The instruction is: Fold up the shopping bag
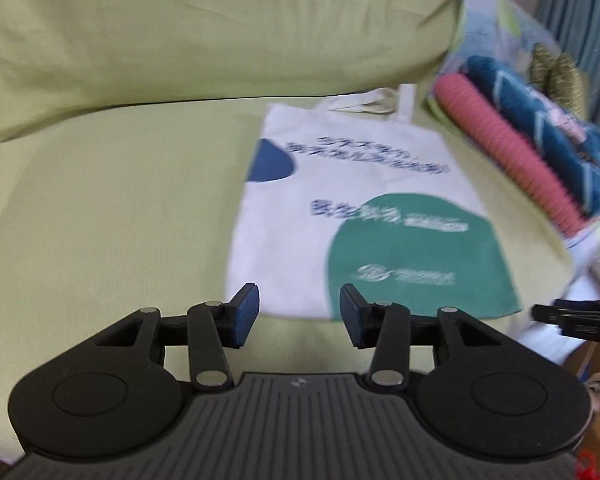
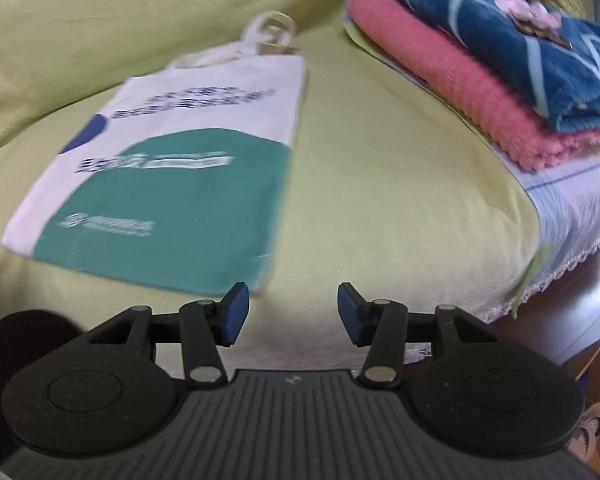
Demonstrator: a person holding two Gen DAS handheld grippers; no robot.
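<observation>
Two grippers open, empty | shopping bag (image 2: 160, 168) flat | bedsheet (image 2: 380, 208) free right

We see a bed spread with a pale green sheet (image 2: 380, 208) and a matching pillow (image 1: 220, 28), folded pink and blue towels (image 2: 500, 80) stacked at its edge, teal curtains (image 1: 580, 12) behind, and dark wooden floor (image 2: 572, 320) below.
</observation>
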